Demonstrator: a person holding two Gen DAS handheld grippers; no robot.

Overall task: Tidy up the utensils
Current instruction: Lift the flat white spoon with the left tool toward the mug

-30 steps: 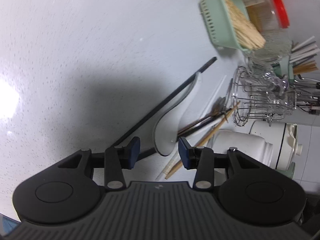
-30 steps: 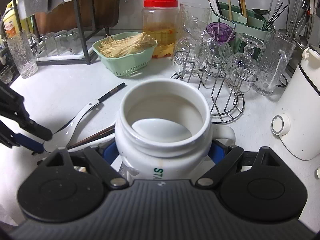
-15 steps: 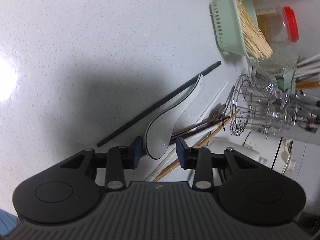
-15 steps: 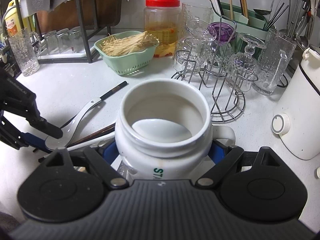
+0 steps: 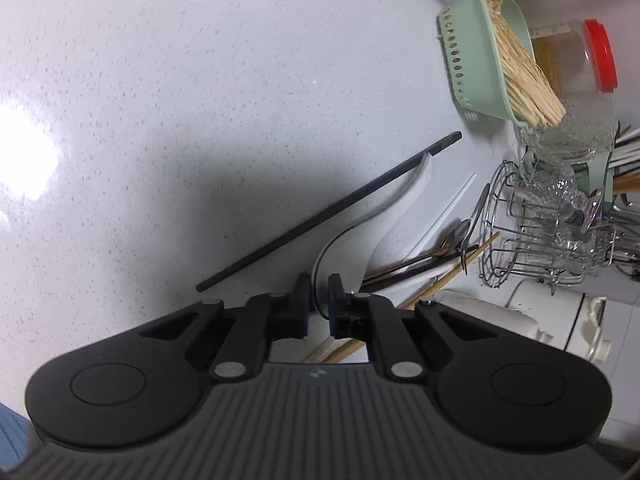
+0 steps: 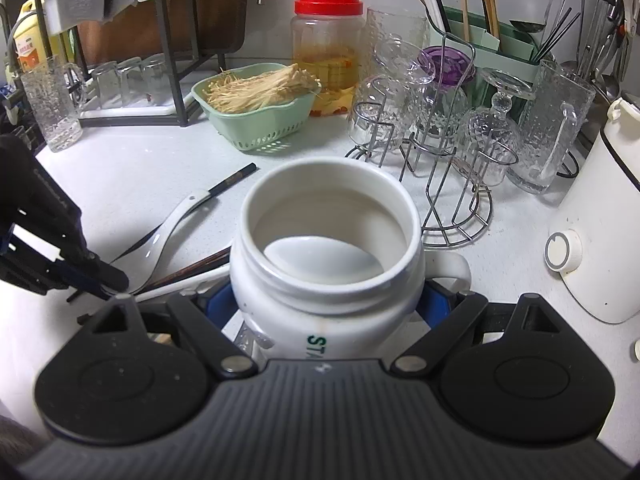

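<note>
My left gripper (image 5: 319,294) is shut on the bowl end of a white ceramic spoon (image 5: 360,240), which lies on the counter; the same grip shows in the right wrist view (image 6: 106,280), with the spoon (image 6: 168,228) running up and right. A black chopstick (image 5: 328,212) lies beside the spoon. Brown and white chopsticks and metal cutlery (image 5: 424,264) lie mixed next to it. My right gripper (image 6: 326,304) is shut on a white ceramic mug (image 6: 328,248), upright and empty.
A green basket of enoki mushrooms (image 6: 256,104), a red-lidded jar (image 6: 328,48), a wire rack of glasses (image 6: 432,128), a green utensil holder (image 6: 496,48) and a white kettle (image 6: 600,240) stand behind. A dish rack (image 6: 132,60) is at the back left.
My left gripper moved forward over the spoon's bowl and closed on it. The right gripper and mug have stayed put.
</note>
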